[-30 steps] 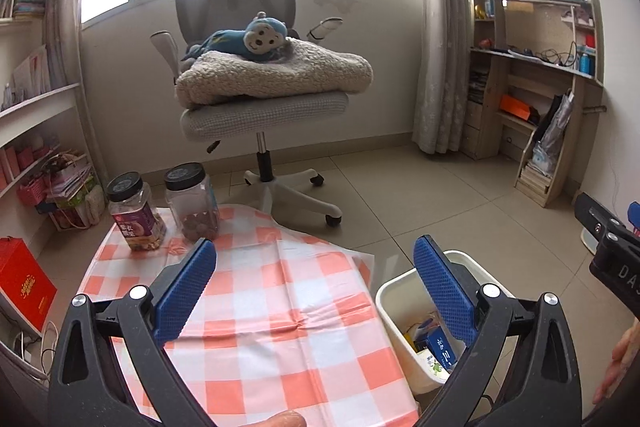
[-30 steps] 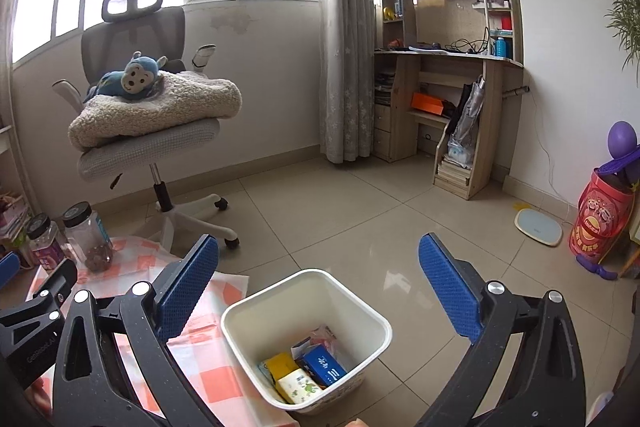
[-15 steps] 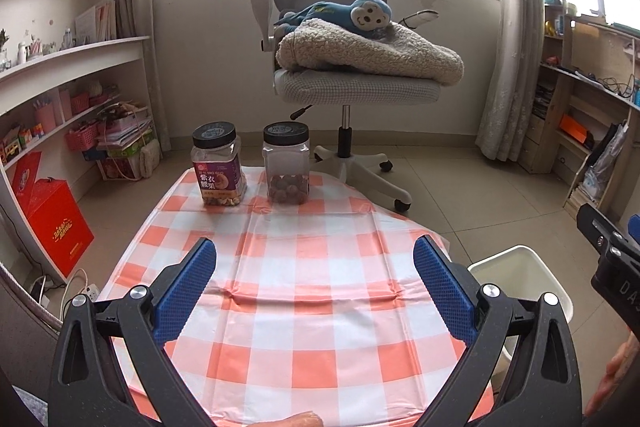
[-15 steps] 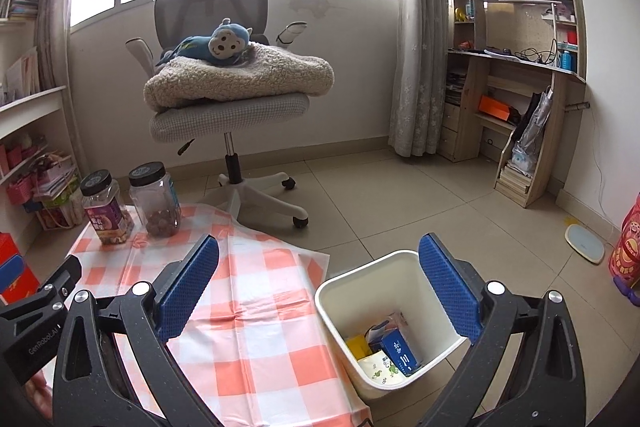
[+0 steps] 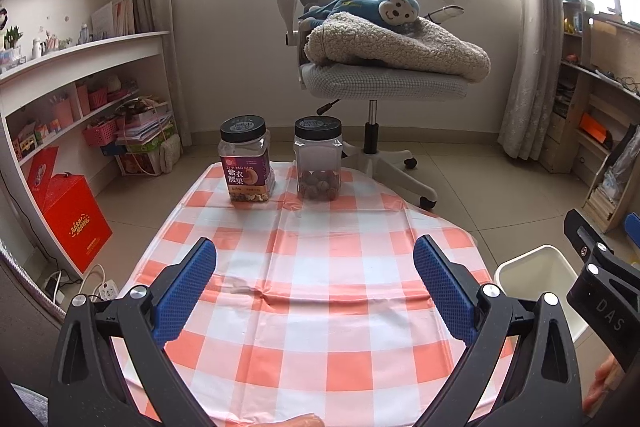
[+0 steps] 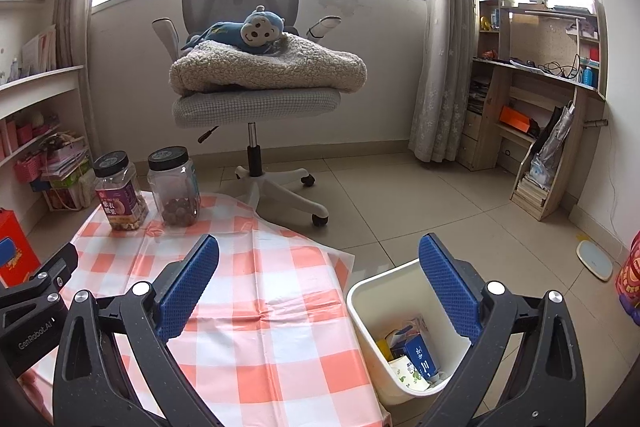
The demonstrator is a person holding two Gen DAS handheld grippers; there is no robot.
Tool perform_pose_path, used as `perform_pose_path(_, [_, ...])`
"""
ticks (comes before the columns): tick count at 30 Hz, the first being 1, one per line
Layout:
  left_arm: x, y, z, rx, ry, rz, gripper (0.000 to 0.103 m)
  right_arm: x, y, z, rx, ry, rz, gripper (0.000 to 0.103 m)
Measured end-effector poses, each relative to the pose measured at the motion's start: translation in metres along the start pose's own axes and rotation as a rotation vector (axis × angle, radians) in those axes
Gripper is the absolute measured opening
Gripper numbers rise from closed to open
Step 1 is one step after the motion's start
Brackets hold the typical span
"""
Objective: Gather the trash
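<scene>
A white waste bin [image 6: 362,303] stands on the floor right of the table, with several small cartons and wrappers [image 6: 416,353] lying in its bottom. Its rim [image 5: 532,255] shows at the right of the left wrist view. The table wears an orange-and-white checked cloth [image 5: 320,267] with no loose trash on the part in view. My left gripper [image 5: 314,267] hovers open above the cloth. My right gripper [image 6: 318,267] is open too, held between the table edge and the bin. Both hold nothing.
Two black-lidded jars, one with a purple label [image 5: 245,163] and one clear with nuts [image 5: 318,161], stand at the table's far end. Behind is an office chair [image 5: 372,83] carrying a blanket and blue plush monkey. Shelves and a red box [image 5: 70,215] lie left, a wooden desk [image 6: 532,107] right.
Both grippers have swung left, away from the bin and towards the table. The bin slid to the right in both views. Both stayed open.
</scene>
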State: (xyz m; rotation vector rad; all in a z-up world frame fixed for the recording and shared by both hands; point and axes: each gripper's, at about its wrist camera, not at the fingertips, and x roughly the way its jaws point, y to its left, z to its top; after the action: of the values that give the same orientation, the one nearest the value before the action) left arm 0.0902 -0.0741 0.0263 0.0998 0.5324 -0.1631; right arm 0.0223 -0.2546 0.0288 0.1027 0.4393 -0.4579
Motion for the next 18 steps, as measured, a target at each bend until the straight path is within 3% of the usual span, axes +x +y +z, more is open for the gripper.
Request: perform_pose_path(18, [0.0004,0.0053,0.0013,-0.026,0.017,-0.022,0.096,0.0011,0.0073,0.0002,-0.026,0.001,0.007,0.096])
